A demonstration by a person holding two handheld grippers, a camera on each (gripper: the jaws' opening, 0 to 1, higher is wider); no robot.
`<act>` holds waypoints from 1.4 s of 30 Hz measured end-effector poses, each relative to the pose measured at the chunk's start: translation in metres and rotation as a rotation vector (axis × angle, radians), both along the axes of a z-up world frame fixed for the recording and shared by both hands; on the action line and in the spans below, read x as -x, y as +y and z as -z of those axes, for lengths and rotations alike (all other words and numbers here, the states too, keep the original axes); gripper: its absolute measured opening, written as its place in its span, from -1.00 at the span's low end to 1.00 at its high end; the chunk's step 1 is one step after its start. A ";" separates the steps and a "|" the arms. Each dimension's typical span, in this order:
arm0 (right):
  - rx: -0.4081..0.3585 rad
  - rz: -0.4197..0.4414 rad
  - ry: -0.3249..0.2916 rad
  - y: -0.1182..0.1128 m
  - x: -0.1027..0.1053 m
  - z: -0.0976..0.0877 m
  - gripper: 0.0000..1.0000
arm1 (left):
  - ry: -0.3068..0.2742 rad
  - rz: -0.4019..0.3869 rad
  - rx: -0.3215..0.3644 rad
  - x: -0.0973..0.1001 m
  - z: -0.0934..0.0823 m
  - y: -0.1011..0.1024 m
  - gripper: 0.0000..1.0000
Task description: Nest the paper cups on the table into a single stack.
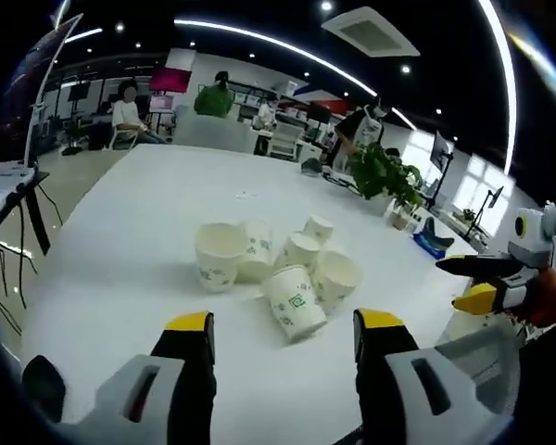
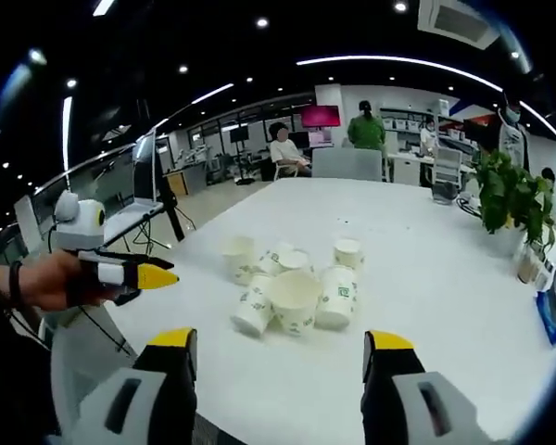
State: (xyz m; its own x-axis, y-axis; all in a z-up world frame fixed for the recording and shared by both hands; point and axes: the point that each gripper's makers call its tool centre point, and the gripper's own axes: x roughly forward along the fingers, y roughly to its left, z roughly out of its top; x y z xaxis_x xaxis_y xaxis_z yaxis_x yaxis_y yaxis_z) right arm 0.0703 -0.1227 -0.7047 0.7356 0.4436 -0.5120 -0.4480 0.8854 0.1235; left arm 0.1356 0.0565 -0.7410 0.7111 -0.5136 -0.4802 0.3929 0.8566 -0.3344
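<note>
**Cups still loose, nothing nested**

A cluster of tapered white paper cups [image 1: 278, 269] with green print is seen mid-worktop [image 1: 120, 241], some upright, some tipped. No stack is formed. Left tongs [image 1: 283, 338] and right tongs [image 2: 283, 357] are held released, short of the cups.

Each gripper had two thick black jaws capped with bright yellow tips, rising from pale grey housings with dark oblong slots. In the left gripper view the left gripper [image 1: 283, 324] showed these parts near the bottom, and the right gripper [image 1: 482, 283] came in from the right with a black upper finger, a yellow-tipped lower one and a white body. In the right gripper view the right gripper [image 2: 283, 343] looked the same, and the left gripper [image 2: 153, 269] appeared at the left, held in a hand [image 2: 46, 278] with a dark band at the wrist.
</note>
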 end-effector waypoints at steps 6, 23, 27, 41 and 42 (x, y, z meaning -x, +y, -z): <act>0.022 -0.023 0.012 0.007 0.014 0.001 0.47 | 0.067 -0.001 0.026 -0.012 0.006 -0.021 0.20; 0.043 -0.036 0.029 0.011 0.023 0.006 0.47 | 0.231 -0.002 0.070 -0.033 0.035 -0.054 0.19; 0.050 -0.049 0.027 0.015 0.024 0.006 0.47 | 0.247 0.007 0.055 -0.041 0.044 -0.059 0.17; 0.053 -0.069 0.032 0.018 0.016 0.014 0.47 | 0.312 0.001 0.047 -0.060 0.067 -0.067 0.18; 0.053 -0.071 0.031 0.019 0.015 0.014 0.47 | 0.328 0.005 0.042 -0.059 0.071 -0.069 0.18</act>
State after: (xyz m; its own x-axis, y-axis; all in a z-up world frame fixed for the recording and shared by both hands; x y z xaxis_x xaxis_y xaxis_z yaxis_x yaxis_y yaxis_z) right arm 0.0551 -0.1038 -0.7188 0.6864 0.4657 -0.5585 -0.5066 0.8572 0.0922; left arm 0.1941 -0.0124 -0.8120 0.5194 -0.5413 -0.6612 0.2627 0.8375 -0.4792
